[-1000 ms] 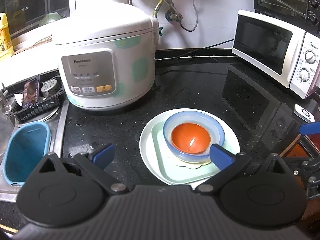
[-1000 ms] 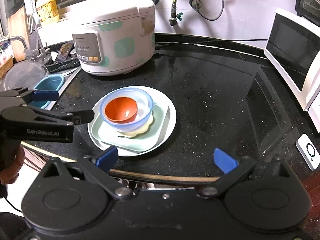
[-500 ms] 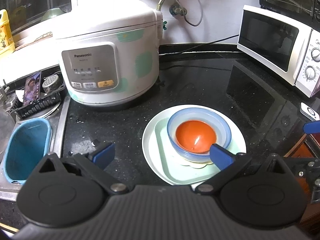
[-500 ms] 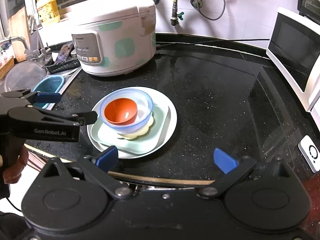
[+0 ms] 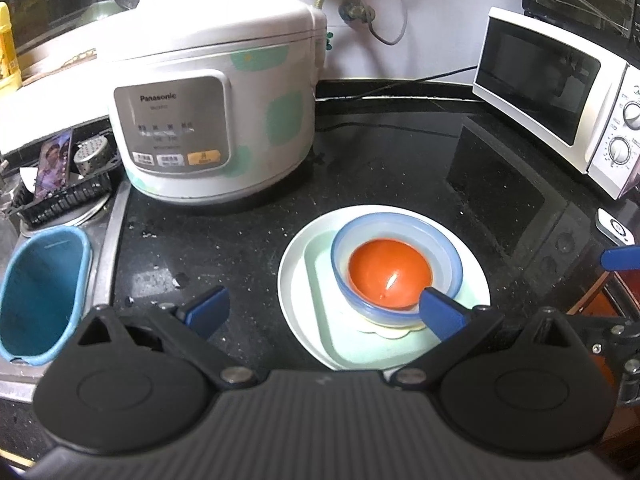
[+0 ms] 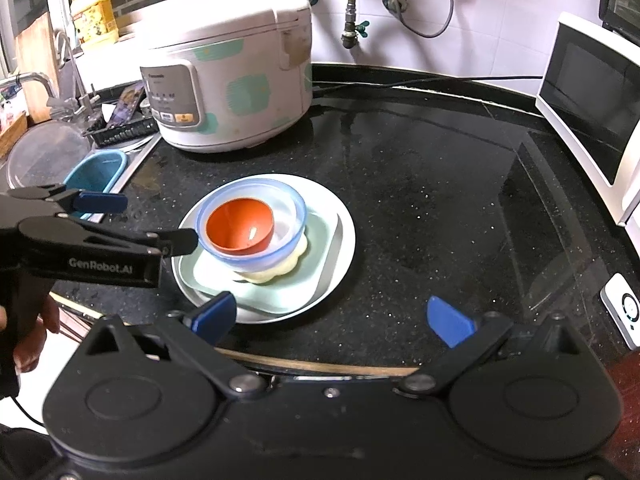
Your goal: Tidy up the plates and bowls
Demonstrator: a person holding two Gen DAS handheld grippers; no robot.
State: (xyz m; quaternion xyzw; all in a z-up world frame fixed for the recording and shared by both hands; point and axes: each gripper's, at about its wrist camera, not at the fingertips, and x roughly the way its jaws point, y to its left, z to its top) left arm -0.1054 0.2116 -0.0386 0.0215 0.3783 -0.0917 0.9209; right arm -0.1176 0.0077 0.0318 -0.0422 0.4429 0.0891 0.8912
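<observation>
One stack stands on the black counter: an orange bowl nested in a pale blue bowl, on a cream scalloped dish, a mint square plate and a white round plate. My left gripper is open at the stack's left side, one fingertip close by the blue bowl's rim. My right gripper is open and empty, hovering near the counter's front edge just short of the stack.
A white rice cooker stands behind the stack, a microwave along the right. A blue tub and a black basket sit by the sink on the left. A small white device lies at the right.
The left gripper has moved forward toward the stack, its fingertip now near the blue bowl's rim. The right gripper has crept slightly closer. The dishes have not moved.
</observation>
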